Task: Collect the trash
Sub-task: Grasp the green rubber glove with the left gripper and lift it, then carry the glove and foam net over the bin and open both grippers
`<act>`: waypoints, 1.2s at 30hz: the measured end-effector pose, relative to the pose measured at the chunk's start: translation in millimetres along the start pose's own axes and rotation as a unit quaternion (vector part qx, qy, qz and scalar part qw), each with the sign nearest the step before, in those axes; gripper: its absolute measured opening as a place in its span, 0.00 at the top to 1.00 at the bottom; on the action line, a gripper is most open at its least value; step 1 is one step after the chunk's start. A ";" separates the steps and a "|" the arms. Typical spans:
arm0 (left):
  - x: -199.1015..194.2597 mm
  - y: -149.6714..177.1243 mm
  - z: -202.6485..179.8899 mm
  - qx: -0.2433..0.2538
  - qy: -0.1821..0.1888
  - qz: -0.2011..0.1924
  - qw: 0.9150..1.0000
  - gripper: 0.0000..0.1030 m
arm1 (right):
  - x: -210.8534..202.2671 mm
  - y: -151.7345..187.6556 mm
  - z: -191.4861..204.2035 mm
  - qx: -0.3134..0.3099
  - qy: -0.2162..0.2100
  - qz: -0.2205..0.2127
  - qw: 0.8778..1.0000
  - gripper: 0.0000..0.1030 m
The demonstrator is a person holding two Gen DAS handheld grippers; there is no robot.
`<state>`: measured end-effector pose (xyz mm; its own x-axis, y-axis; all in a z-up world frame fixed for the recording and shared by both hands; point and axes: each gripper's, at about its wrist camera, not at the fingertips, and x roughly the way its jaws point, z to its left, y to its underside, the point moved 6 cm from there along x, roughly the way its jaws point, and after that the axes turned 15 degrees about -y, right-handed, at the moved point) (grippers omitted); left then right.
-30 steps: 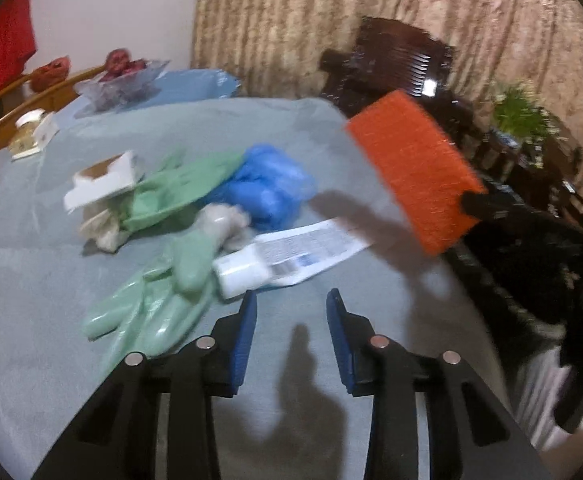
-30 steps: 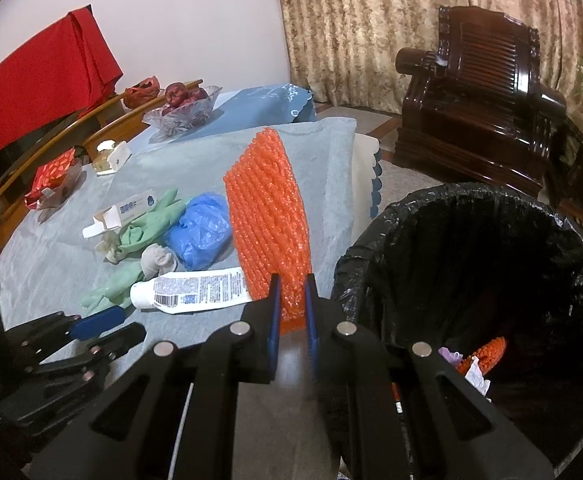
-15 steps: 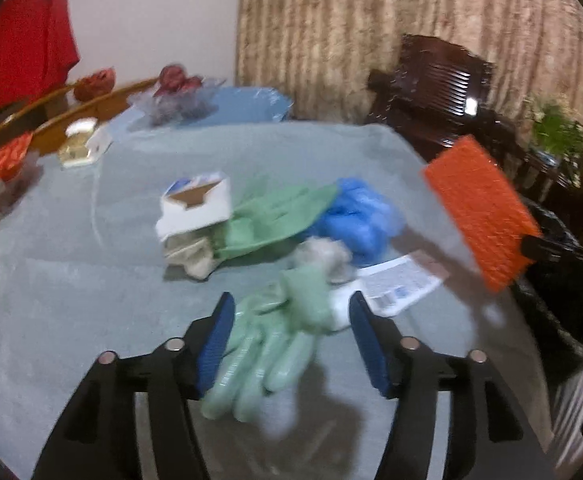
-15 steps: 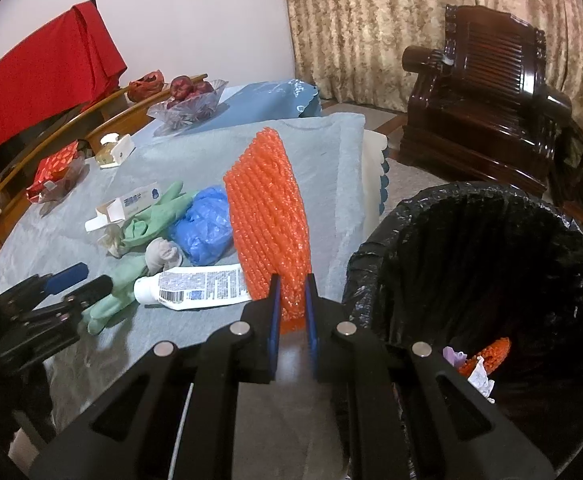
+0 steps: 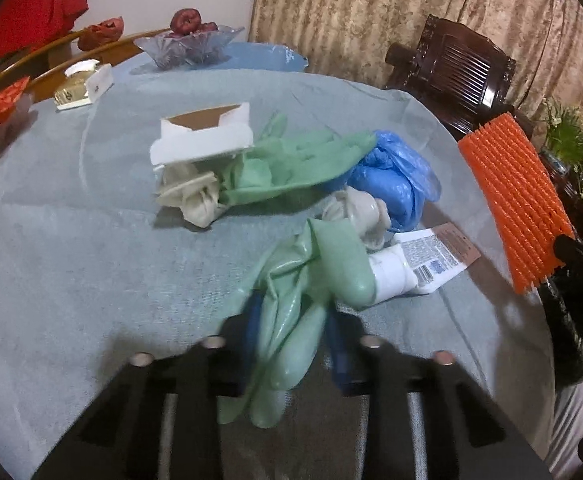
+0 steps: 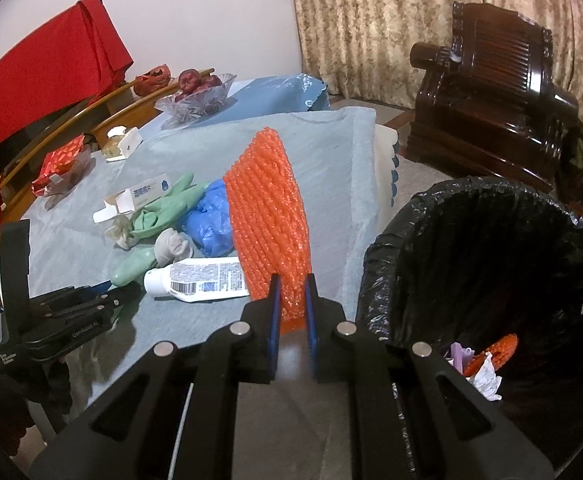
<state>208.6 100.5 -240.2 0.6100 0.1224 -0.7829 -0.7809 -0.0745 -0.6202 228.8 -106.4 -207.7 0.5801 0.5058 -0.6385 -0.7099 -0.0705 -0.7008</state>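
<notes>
- Left gripper [image 5: 293,336]: its jaws are closing around the near green glove [image 5: 303,292], whose fingers run between the two blue pads; motion blur hides whether the pads already press on it.
- Right gripper [image 6: 291,300]: pressed together on the lower edge of the orange bubble-wrap sheet [image 6: 269,208], which stands upright from the jaws toward 12 o'clock in the right wrist view.
- In the left wrist view that orange sheet [image 5: 515,200] hangs at 3 o'clock, off the table's edge.
- Black-lined trash bin [image 6: 391,248] sits at 3 to 4 o'clock in the right wrist view, just beside the table; an orange scrap and crumpled white paper lie in its bottom.
- Grey-blue tablecloth [image 5: 71,240] carries the rest of the litter.
- White tube [image 5: 415,264] lies touching the near green glove at its 3 o'clock side.
- Crumpled grey wad [image 5: 355,208] rests just above the tube, with the blue plastic bag [image 5: 395,176] at its 1 o'clock.
- Second green glove [image 5: 291,164] stretches across the middle, touching the blue bag.
- Open white carton [image 5: 203,140] sits at the second glove's 10 o'clock, above a beige crumpled wad [image 5: 191,196].
- Glass fruit bowl [image 5: 189,42] stands far off at 12 o'clock, near the curtain.
</notes>
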 end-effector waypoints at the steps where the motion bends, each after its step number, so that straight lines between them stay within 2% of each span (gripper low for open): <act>1: -2.2 0.1 -0.4 -0.003 0.000 0.000 1.000 0.82 | -0.5 0.1 1.0 0.000 -0.001 0.000 1.000 0.90; 10: -49.3 -22.5 -4.3 -0.010 -0.015 -0.049 0.999 0.86 | -16.6 -10.8 9.2 -0.010 -0.005 -0.022 1.000 0.90; 21: -98.9 -51.7 -33.7 -0.006 0.007 -0.093 0.996 0.86 | -51.6 -21.0 6.9 -0.012 0.002 -0.055 0.998 0.90; 29: -123.5 -63.1 -79.4 0.021 0.040 -0.116 0.992 0.86 | -95.7 -20.9 -21.7 0.001 0.034 -0.086 0.996 0.90; 36: -132.6 -68.3 -147.1 0.063 0.082 -0.124 0.987 0.86 | -136.5 -7.7 -71.0 0.030 0.084 -0.105 0.990 0.90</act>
<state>200.8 -56.2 -101.4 0.7900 -0.0408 -0.6118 -0.6091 0.0631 -0.7906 183.5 -235.9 -137.8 0.7724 0.3532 -0.5279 -0.5861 0.0759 -0.8067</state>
